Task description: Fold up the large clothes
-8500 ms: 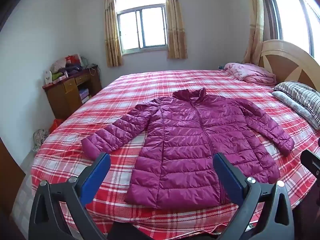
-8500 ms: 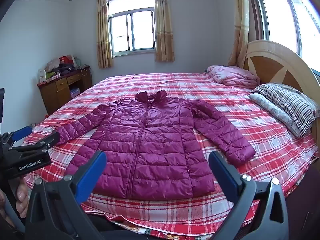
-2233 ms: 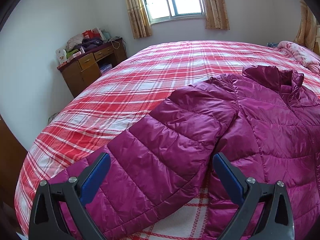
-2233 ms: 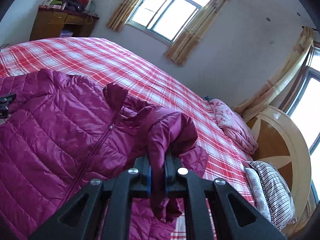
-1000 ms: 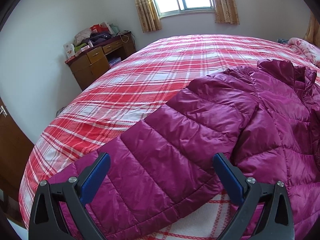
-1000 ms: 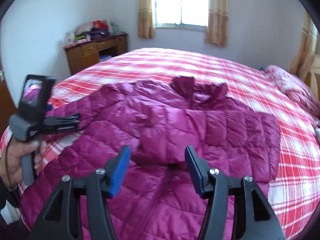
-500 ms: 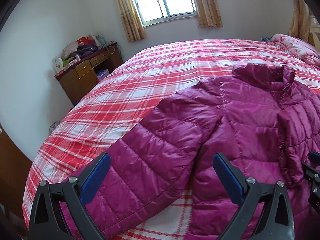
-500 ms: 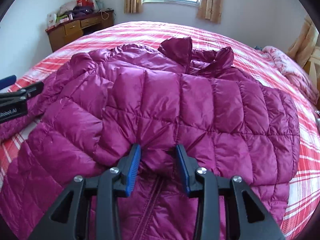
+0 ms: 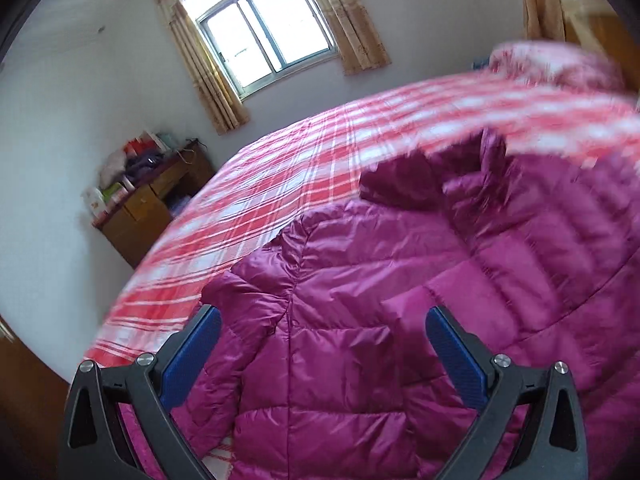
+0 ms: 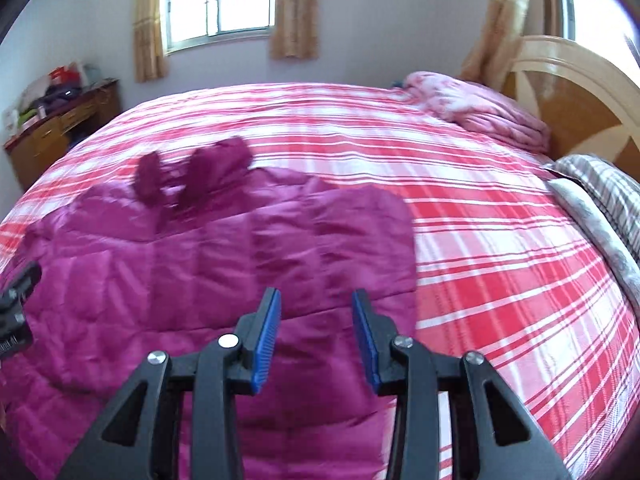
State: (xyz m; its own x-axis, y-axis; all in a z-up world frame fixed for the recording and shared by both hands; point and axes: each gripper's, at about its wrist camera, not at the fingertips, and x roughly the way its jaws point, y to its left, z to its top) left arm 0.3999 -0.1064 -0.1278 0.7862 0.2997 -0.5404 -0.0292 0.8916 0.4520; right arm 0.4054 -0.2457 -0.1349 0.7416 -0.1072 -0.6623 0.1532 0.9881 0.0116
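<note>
A red plaid bedspread [image 10: 480,208] covers the bed, with a folded pink blanket [image 10: 472,108] and striped pillows [image 10: 608,196] near the wooden headboard [image 10: 572,92]. A cluttered wooden dresser [image 9: 148,208] stands beneath the curtained window [image 9: 264,28].

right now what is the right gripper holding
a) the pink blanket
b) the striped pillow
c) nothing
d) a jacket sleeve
c) The right gripper has a clear gap between its blue pads and nothing pinched there; the purple jacket lies flat on the bed beneath it.
</note>
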